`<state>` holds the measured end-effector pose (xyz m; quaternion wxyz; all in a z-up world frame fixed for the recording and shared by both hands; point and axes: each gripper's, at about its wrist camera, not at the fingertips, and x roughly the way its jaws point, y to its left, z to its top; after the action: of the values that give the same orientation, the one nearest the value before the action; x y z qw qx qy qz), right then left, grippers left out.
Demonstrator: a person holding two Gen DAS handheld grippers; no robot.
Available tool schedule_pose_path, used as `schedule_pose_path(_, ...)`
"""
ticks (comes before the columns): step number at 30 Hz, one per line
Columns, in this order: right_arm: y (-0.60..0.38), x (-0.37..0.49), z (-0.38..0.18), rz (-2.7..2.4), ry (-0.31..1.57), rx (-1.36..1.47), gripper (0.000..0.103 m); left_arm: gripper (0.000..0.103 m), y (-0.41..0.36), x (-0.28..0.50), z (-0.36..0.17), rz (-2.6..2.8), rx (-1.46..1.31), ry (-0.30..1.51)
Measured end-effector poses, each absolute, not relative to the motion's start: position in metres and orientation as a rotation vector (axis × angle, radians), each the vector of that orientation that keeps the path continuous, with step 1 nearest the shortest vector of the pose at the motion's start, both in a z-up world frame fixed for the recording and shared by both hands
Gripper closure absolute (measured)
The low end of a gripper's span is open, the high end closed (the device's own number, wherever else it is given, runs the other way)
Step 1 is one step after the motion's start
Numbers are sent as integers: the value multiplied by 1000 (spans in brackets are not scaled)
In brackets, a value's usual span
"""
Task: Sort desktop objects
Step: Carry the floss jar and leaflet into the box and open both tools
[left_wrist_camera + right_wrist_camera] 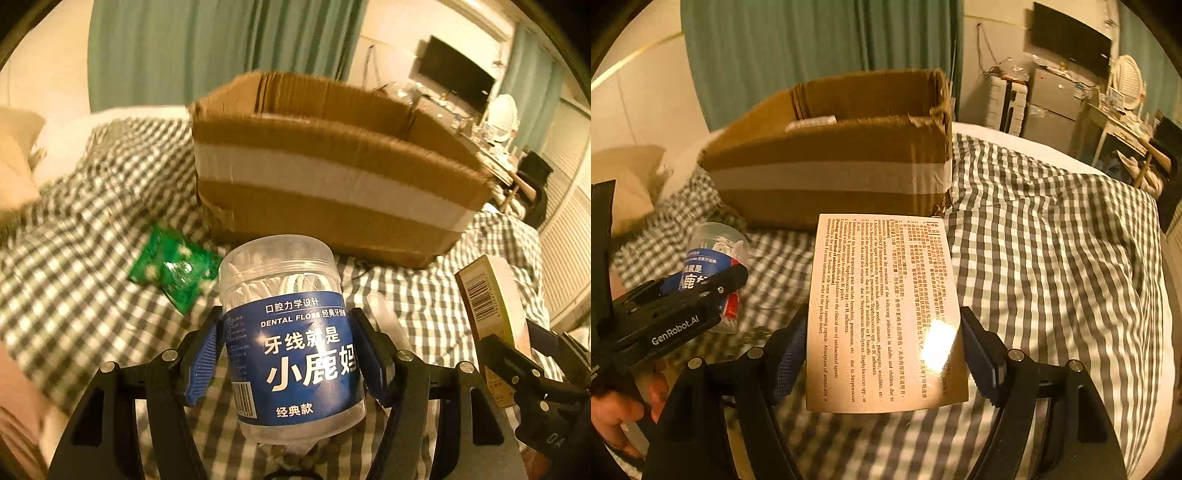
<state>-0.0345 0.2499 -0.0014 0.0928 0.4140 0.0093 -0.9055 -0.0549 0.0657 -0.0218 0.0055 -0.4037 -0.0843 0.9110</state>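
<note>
A clear dental floss jar [291, 332] with a blue label sits upright between the blue pads of my left gripper [286, 317], which is shut on it above the checked bed cover. My right gripper [882, 317] is shut on a flat medicine box [882, 295] with printed text facing up, also held off the cover. In the left wrist view, the medicine box [491, 295] and right gripper [521, 341] appear at the right edge. The right wrist view shows the jar [713, 247] at the left, in the left gripper [701, 291]. An open cardboard box [332, 177] stands just behind both.
A green foil packet [173, 269] lies on the checked cover [1052, 258] left of the jar. The cardboard box [831, 166] has a white tape band. A hand [613, 413] holds the left gripper. Pillows lie at the far left; a desk and a monitor stand at the far right.
</note>
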Motion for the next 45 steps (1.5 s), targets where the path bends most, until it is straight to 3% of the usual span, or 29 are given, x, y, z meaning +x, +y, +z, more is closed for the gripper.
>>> schedule_pose_path(10, 217, -10, 54, -2754, 111, 1094, 27, 39, 46, -43, 37, 2869, -1075, -142)
schedule_pose_path(18, 206, -15, 80, -2759, 113, 1019, 27, 40, 39, -50, 59, 2826, -1011, -194)
schedule_pose_path(31, 209, -93, 115, -2763, 48, 904, 27, 40, 41, -123, 105, 2874, -901, -203)
schedule_pose_path(45, 218, -202, 56, -2707, -98, 953, 27, 40, 42, -218, 49, 2831, -985, -122)
